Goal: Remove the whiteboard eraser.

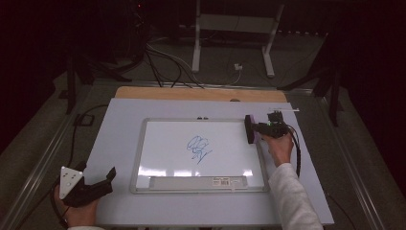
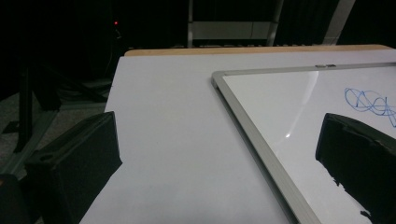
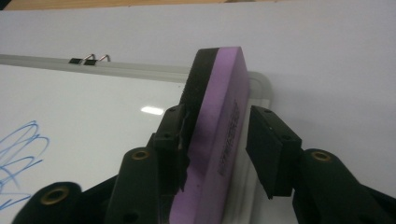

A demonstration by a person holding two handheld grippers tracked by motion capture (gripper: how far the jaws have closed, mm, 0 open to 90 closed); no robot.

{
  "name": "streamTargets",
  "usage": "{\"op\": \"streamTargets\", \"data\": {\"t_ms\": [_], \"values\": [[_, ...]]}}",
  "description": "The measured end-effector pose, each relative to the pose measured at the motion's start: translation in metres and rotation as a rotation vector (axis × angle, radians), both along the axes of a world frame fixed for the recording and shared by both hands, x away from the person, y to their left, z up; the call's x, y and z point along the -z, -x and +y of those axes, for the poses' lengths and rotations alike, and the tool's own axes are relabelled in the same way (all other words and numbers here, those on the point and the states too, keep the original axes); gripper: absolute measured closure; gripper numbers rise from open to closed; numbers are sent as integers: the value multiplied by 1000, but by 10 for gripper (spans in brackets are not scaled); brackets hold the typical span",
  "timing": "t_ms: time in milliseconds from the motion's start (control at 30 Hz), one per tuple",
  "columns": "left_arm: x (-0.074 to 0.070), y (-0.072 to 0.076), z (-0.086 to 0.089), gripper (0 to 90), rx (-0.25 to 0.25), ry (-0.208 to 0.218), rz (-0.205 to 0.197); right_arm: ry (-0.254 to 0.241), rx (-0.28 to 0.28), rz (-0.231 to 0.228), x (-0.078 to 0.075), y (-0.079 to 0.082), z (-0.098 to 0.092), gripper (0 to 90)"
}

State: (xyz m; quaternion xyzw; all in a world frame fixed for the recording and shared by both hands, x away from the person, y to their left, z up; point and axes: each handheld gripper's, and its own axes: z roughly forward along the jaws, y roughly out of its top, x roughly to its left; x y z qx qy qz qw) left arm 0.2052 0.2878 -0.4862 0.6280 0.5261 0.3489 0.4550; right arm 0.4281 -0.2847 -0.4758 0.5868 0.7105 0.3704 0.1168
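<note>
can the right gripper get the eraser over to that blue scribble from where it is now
Probably yes. The right gripper has the purple eraser between its fingers at the whiteboard's right edge, and the board surface between it and the blue scribble is bare. The left gripper sits off the board.

room dark | grey floor (image 1: 43,129) | white desk frame (image 1: 233,28) behind | cables (image 1: 165,62) on floor

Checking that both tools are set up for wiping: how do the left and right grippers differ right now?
The left gripper has nothing between its jaws; the right gripper has a purple eraser between its.

The left sits at the table's near left corner, off the whiteboard; the right is at the board's far right edge.

The left carries a grey plate on top; the right shows none.

Both are black, hand-held and open.
</note>
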Motion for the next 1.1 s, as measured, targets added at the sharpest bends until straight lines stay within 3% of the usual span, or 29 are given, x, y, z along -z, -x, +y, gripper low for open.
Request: {"op": "streamTargets", "data": {"t_ms": [133, 200, 267, 367, 633, 1100], "values": [[0, -1, -1, 6, 2, -4, 2, -30, -13, 34, 4, -4, 5, 414], [0, 0, -2, 6, 1, -3, 1, -33, -34, 76, 9, -6, 11, 354], [0, 0, -1, 6, -2, 0, 2, -1, -47, 91, 14, -7, 18, 365], [0, 0, 0, 6, -3, 2, -1, -8, -48, 102, 18, -7, 21, 396], [1, 0, 0, 6, 2, -1, -1, 20, -39, 42, 12, -4, 26, 408], [3, -3, -2, 6, 12, -6, 6, -14, -62, -22, -3, 3, 34, 407]]}}
